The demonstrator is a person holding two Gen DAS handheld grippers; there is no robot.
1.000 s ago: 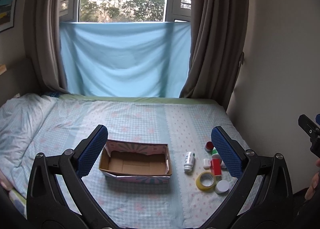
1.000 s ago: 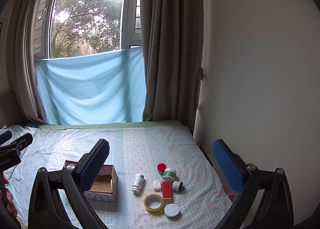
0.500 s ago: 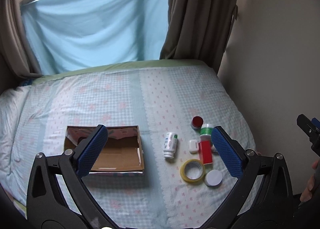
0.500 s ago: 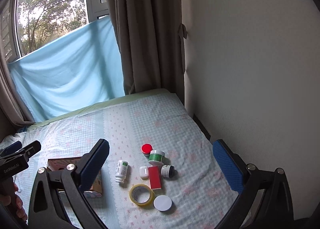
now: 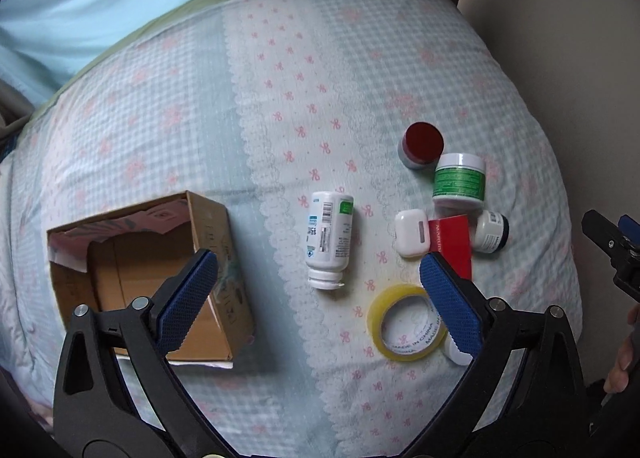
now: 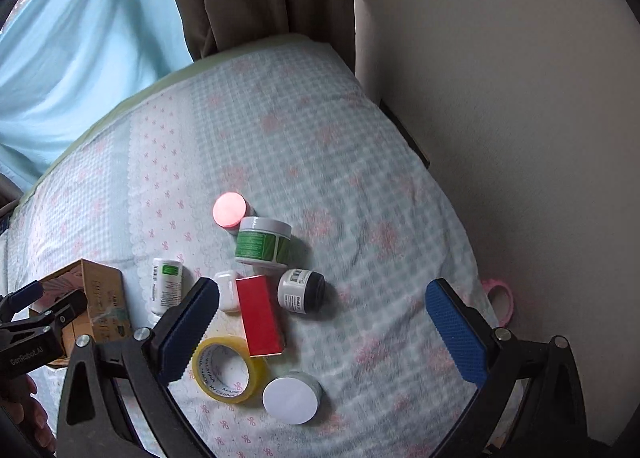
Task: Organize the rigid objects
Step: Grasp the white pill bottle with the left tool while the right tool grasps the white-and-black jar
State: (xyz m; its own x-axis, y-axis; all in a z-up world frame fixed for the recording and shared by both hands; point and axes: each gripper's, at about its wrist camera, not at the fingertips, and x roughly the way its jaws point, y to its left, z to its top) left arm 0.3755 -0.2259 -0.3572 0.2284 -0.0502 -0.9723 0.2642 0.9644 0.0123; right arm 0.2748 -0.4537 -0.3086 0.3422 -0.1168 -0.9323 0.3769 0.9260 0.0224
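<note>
Left tongs: wide open, holding nothing, up over the bed.
Right tongs: wide open too, holding nothing, up over the bed near the wall.
Cardboard box: open on top, under the left finger of the left tongs; nothing shows inside it.
White bottle: lying on its side, right between the left tongs' fingers, apart from the box.
Yellow tape roll: lying flat by the left finger of the right tongs, touching the red box.
Red box: lying flat between the right tongs' fingers, closer to the left one.
White earbud case: just beside the red box, on its left side.
Small black and white jar: on its side, just right of the red box.
Green label jar: standing up, farther from the tongs than the red box.
Red lid jar: behind the green label jar, touching it.
White round lid: closest to the right tongs, just beside the tape roll.
Pink ring: off the bed edge by the wall, behind the right finger of the right tongs.
</note>
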